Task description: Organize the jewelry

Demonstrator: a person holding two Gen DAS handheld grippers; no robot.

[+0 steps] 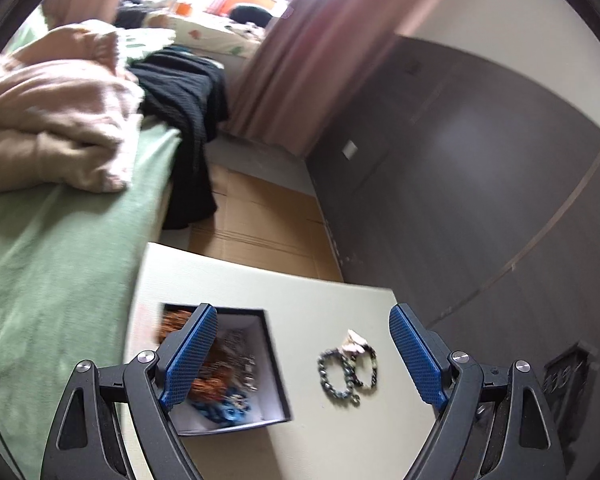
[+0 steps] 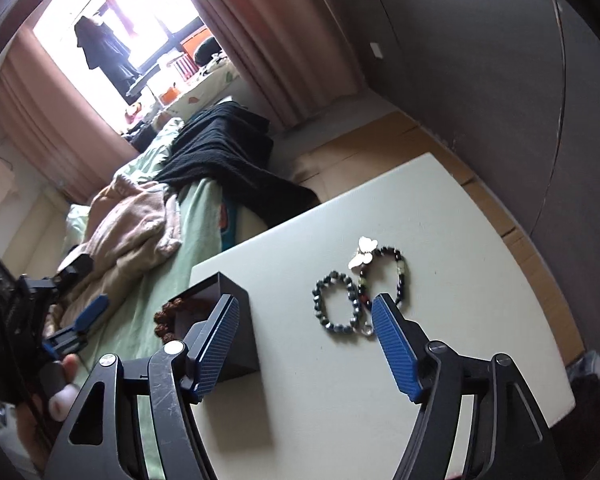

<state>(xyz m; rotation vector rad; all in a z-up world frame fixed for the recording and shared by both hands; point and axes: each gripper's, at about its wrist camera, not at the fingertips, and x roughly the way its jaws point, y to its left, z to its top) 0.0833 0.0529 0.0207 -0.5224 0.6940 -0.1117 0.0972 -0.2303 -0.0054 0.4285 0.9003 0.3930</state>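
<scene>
Bracelets [image 2: 358, 292] beside black box [image 2: 236, 320] on unlabelled white table [image 2: 440, 260].

Bright window [image 2: 112, 32], pink curtains [image 2: 260, 40], green-sheeted bed [image 1: 60, 240], grey wall [image 1: 480, 184].

Both tongs, left [image 1: 300, 356] and right [image 2: 304, 344], have black frames, silver screws and blue ridged pads [image 2: 394, 350].

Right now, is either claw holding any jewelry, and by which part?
Neither. Left claw and right claw are open and empty; the dark beaded bracelets lie untouched.
</scene>
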